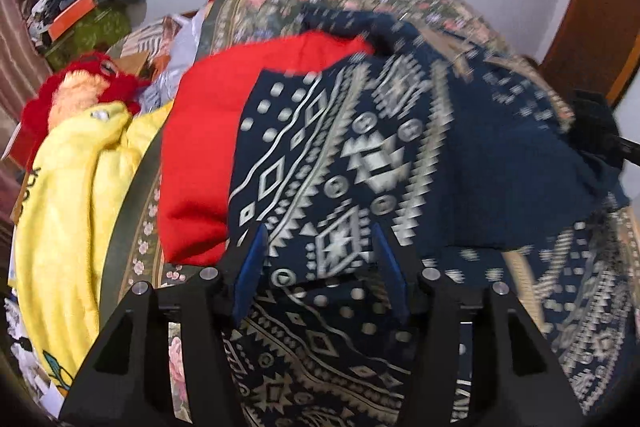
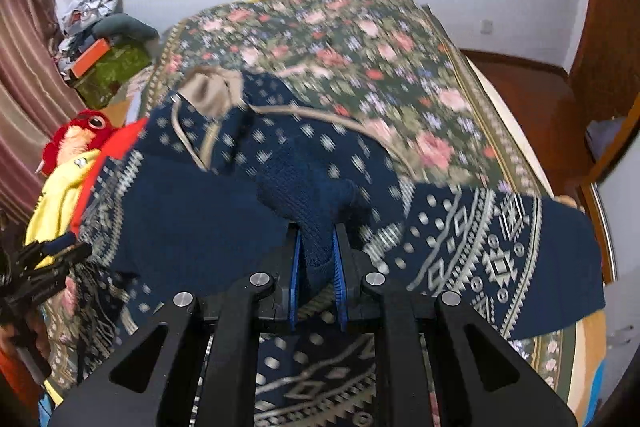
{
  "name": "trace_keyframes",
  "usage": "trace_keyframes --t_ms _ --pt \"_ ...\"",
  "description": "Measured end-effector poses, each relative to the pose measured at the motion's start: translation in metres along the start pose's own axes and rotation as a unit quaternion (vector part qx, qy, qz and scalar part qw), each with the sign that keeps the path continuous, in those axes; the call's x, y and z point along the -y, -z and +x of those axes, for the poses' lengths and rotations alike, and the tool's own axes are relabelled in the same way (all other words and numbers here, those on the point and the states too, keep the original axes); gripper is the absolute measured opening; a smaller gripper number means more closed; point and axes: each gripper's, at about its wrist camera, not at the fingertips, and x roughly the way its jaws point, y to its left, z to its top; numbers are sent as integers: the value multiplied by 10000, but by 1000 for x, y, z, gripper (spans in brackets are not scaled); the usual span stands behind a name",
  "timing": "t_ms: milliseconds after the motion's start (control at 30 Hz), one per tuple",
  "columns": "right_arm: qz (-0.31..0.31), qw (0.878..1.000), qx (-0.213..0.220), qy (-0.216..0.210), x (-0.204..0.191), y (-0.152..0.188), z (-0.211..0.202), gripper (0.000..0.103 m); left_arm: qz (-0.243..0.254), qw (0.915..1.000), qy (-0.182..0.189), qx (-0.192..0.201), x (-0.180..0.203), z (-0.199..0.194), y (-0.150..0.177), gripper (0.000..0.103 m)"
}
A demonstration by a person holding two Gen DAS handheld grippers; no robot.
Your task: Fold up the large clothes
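Note:
A navy patterned hooded sweater [image 1: 360, 155] lies across the floral bed cover [image 2: 360, 59]. My left gripper [image 1: 320, 251] has its blue pads set wide apart, with a fold of the sweater lying between them. My right gripper [image 2: 316, 247] is shut on a bunched fold of the sweater [image 2: 312, 195] and lifts it. The sweater's beige-lined hood [image 2: 208, 91] lies toward the far left in the right wrist view. One sleeve [image 2: 500, 259] stretches out to the right. The left gripper also shows in the right wrist view [image 2: 44, 267] at the left edge.
A red garment [image 1: 208, 147] lies under the sweater's left side, beside a yellow garment [image 1: 68, 211] and a red plush toy [image 1: 80, 87]. A cluttered pile with a green box [image 2: 108, 71] stands at the far left. Wooden floor [image 2: 540, 107] lies right of the bed.

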Motion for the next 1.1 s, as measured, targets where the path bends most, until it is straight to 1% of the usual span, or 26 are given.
trace_keyframes --t_ms 67,167,267,400,500,567,667,733,767,867,933,967,1000,1100 --pt "49 9999 -165 -3 8 5 7 13 -92 9996 -157 -203 -8 18 2 54" --pt "112 9993 -365 42 17 11 18 13 -217 9989 -150 -375 -17 35 5 54" --pt "131 9984 -531 159 25 17 25 13 -215 9990 -154 -361 -19 39 5 54" --pt "66 9973 -548 487 34 25 25 13 -57 9989 -316 -336 -15 43 6 54" --pt "105 9973 -565 465 40 29 20 13 58 9987 -396 -331 -11 47 9 54" --pt "54 9967 -585 556 42 30 18 13 96 9985 -432 -333 -10 48 10 54" --pt "124 9956 -652 668 44 33 18 22 96 9984 -437 -353 -10 48 10 54" --pt "188 9943 -767 717 45 36 21 30 100 9984 -408 -391 -11 47 10 54" --pt "227 9939 -815 707 46 37 21 32 107 9983 -389 -415 -11 46 10 54" --pt "380 9932 -915 604 51 37 19 41 161 9981 -373 -469 -10 41 11 55" --pt "475 9934 -973 381 56 36 12 48 196 9975 -456 -510 -10 36 13 59" --pt "493 9936 -966 314 57 35 9 48 185 9969 -547 -540 -10 33 13 60" --pt "498 9939 -937 298 59 34 4 48 180 9969 -551 -532 -10 29 13 60" --pt "490 9952 -744 408 66 30 -13 49 197 9981 -498 -307 -8 11 7 60"
